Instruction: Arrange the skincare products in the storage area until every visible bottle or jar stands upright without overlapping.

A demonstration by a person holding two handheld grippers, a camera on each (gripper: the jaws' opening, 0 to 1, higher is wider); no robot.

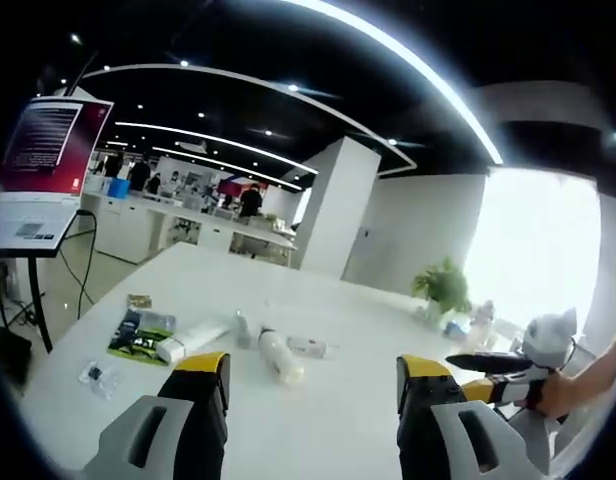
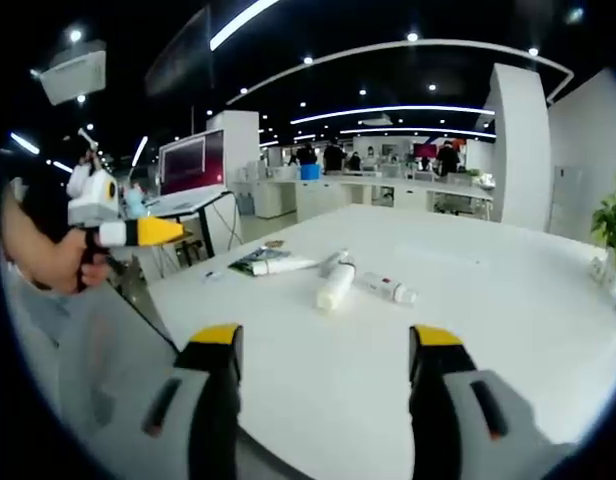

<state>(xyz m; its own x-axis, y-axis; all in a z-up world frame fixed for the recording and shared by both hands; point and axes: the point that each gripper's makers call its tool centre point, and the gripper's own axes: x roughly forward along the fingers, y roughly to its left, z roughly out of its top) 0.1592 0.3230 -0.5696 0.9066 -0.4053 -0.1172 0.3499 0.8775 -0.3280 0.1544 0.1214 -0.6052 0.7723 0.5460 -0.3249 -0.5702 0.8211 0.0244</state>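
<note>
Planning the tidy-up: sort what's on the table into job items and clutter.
Job items: cream bottle lying down, white tube, small tube with red mark, small grey bottle.

Clutter: green packet, small sachet, potted plant.

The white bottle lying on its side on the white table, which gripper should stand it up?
Probably the left gripper: its open jaws frame the white bottle lying on its side. The right gripper is also open, but the bottle looks smaller there.
</note>
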